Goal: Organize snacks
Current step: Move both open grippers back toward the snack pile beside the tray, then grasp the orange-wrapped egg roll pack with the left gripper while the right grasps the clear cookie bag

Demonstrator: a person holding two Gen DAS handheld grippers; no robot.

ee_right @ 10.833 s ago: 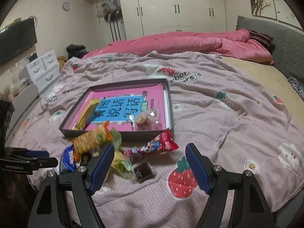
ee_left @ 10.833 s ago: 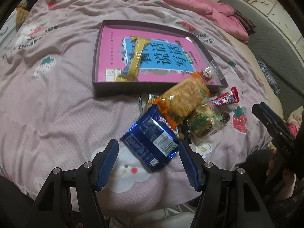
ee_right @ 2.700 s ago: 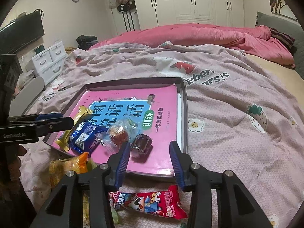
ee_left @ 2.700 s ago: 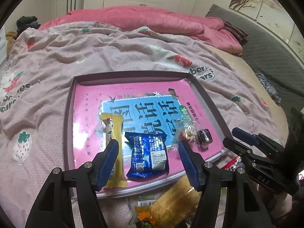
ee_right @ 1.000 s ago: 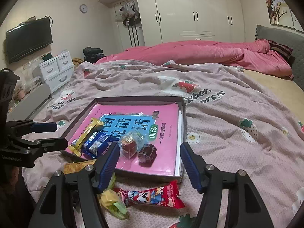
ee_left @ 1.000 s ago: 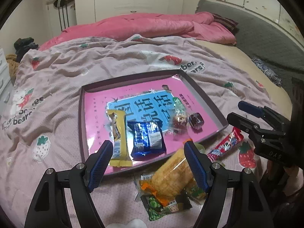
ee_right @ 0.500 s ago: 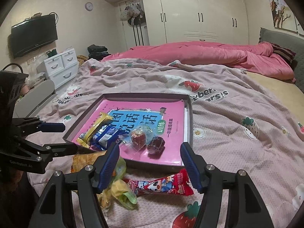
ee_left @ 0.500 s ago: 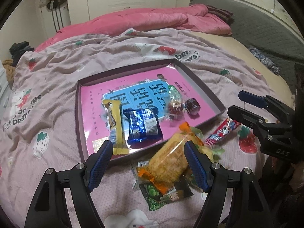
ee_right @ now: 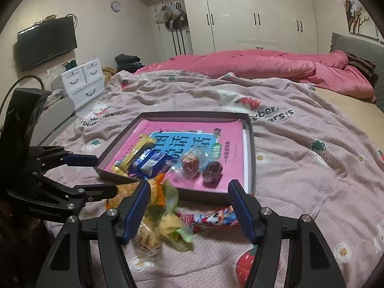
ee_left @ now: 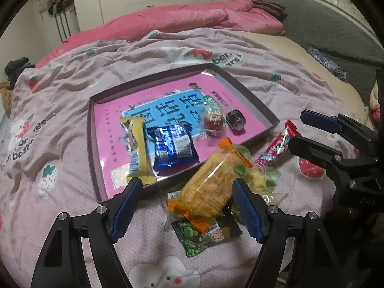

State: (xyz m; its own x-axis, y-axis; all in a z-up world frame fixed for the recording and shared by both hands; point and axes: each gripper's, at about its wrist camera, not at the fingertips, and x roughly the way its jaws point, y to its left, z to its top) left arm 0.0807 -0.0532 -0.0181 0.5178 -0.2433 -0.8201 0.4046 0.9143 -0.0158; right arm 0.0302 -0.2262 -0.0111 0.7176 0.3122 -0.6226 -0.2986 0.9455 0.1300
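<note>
Blue pack (ee_left: 174, 145) and dark candy (ee_left: 235, 120) now lie in the tray (ee_left: 249, 96) — four in. My left tongs (ee_left: 186, 207), wide apart, straddle the yellow cracker pack (ee_left: 213, 184); right tongs (ee_right: 188, 207), empty, hover over the red stick (ee_right: 211, 217). Several left.

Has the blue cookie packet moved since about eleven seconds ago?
Yes. The blue cookie packet lay on the bedspread in front of the tray; now it lies inside the tray, beside the yellow bar.
</note>
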